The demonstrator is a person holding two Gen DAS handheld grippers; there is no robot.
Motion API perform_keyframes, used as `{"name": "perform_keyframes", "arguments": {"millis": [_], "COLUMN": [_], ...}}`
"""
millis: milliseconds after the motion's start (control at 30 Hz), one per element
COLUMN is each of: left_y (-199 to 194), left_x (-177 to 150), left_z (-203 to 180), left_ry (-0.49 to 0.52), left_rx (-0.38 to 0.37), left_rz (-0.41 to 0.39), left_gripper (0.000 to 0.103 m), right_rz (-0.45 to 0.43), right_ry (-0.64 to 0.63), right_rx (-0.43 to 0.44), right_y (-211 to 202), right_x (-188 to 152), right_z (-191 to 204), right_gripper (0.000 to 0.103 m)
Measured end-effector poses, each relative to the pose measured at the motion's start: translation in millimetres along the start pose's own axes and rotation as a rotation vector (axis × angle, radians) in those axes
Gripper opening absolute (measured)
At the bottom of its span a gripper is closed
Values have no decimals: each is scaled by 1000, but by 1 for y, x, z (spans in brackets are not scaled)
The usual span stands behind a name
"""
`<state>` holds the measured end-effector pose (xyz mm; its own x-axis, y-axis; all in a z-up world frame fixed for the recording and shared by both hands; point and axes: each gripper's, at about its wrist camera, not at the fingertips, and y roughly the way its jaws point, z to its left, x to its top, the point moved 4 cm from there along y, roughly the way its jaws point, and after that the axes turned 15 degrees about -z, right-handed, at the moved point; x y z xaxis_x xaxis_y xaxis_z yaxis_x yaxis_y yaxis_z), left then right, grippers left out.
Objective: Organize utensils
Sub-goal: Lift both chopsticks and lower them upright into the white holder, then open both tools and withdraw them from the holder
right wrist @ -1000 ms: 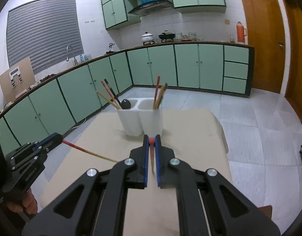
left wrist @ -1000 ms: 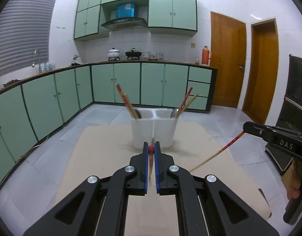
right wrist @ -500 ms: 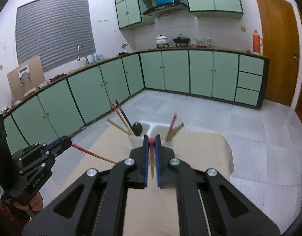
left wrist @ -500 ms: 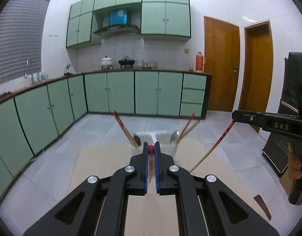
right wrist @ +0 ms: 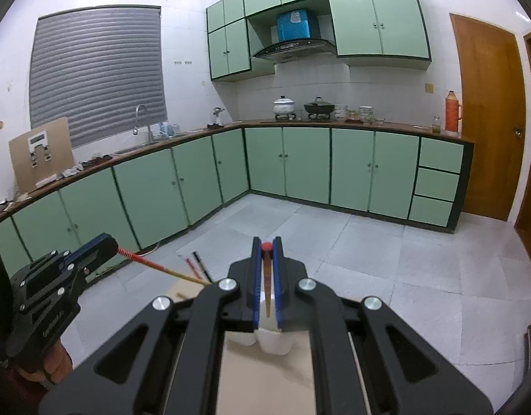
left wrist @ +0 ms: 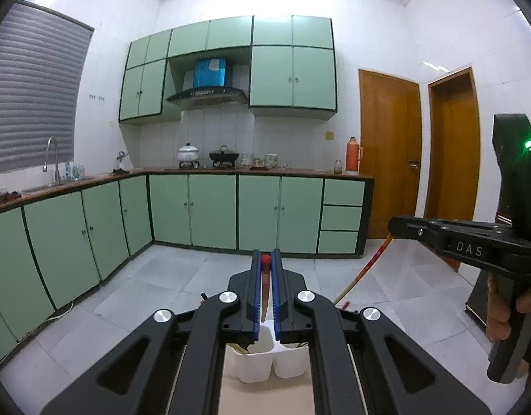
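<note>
Two black grippers, each pinching one long thin chopstick – wooden with a red top. The left gripper (left wrist: pixel 265 263) clamps its chopstick (left wrist: pixel 265 278); the right gripper (right wrist: pixel 266 251) clamps another chopstick (right wrist: pixel 266 276). Below sits one white plastic holder (left wrist: pixel 262 363) with two cups – on a tan table (right wrist: pixel 265 380).

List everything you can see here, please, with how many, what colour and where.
Chopstick: one, red-tipped, clamped in left gripper.
Chopstick: one, red-tipped, clamped in right gripper.
Utensil holder: one, white, two compartments, on tan table, below both grippers.
Cabinets: many, green, along walls.
Pots: two, white and black, on stove.
Thermos: one, orange, counter end.
Doors: two, wooden, right.
Hand: holding right gripper's handle.
</note>
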<state>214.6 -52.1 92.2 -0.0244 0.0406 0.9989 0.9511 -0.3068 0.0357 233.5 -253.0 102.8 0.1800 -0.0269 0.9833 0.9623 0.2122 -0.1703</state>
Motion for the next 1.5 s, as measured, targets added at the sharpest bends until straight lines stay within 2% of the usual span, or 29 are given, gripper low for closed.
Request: {"name": "perform_keyframes", "arguments": {"millis": [200, 567, 667, 800, 933, 1000, 1067, 1133, 1167, 1233, 1367, 1400, 1500], "left_y": [35, 77, 87, 86, 80, 71, 64, 53, 47, 34, 8, 2, -20], "left_x": [-30, -69, -84, -89, -80, -73, -68, -65, -64, -64, -66, -68, -77], "left_z": [12, 22, 26, 33, 35, 35, 34, 32, 31, 29, 30, 30, 30], "left_ry": [-37, -50, -63, -70, -62, -57, -43, -35, -31, -29, -41, -47, -60], "left_rx": [15, 26, 34, 49, 58, 61, 71, 73, 74, 73, 87, 94, 102], "left_rz": [88, 194, 242, 252, 228, 208, 194, 181, 176, 167, 160, 162, 180], "left_gripper": [6, 6, 6, 6, 15, 27, 36, 42, 47, 52, 71, 76, 82], "right_rz": [42, 135, 161, 153, 123, 107, 80, 55, 49, 35, 19, 20, 32], "right_ry": [14, 31, 31, 48, 69, 78, 90, 100, 104, 114, 116, 115, 113], "right_rx": [-17, -18, -26, -38, -57, -63, -75, -79, -81, -84, -100, -100, -94], "right_y": [37, 79, 85, 79, 64, 55, 40, 23, 16, -2, -34, -41, -65], "right_x": [-19, -59, -69, -70, -65, -63, -60, -60, -62, -66, -80, -85, -102], "right_z": [-12, -12, -12, -16, -22, -24, -26, -27, -27, -26, -22, -20, -8], "right_gripper": [5, 5, 9, 10, 21, 31, 46, 50, 56, 65, 83, 86, 93]}}
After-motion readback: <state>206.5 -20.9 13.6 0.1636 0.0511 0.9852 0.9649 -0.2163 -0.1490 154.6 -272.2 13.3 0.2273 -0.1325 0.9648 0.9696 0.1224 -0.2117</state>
